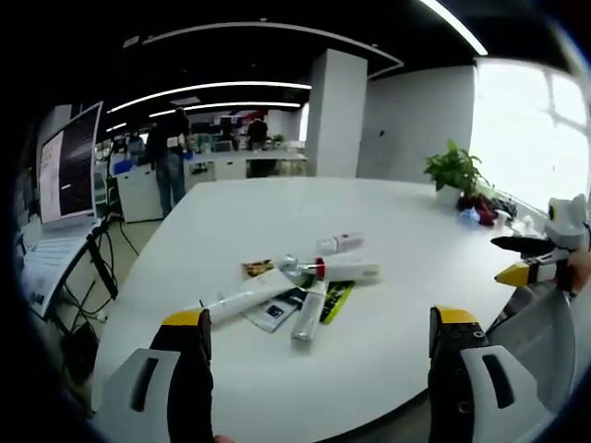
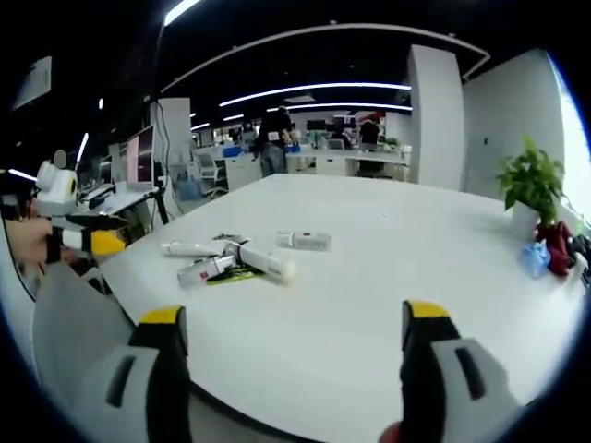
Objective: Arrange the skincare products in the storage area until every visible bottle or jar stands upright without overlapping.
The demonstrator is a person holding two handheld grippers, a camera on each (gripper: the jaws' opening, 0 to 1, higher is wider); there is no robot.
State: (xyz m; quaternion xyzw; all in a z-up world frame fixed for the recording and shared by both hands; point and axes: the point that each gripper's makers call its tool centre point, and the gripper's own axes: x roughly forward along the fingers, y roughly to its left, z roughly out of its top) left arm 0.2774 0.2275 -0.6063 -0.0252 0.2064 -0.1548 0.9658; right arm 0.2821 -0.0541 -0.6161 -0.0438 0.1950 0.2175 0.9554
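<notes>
In the left gripper view, the left hand-held gripper [image 1: 319, 337] stands with jaws spread wide, holding nothing, at the bottom of the frame. The skincare tubes [image 1: 305, 281] lie flat, overlapping, at centre on the white bench [image 1: 388, 221]. The right hand-held gripper [image 2: 294, 337] is likewise spread and empty; a potted plant [image 2: 531, 185] stands at right.

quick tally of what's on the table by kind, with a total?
White tubes/bottles lying down: 4
Flat packets or cards under them: 3
Potted plant: 1
Red and blue items by the plant, too small to separate: 1 cluster
Total: 9
</notes>
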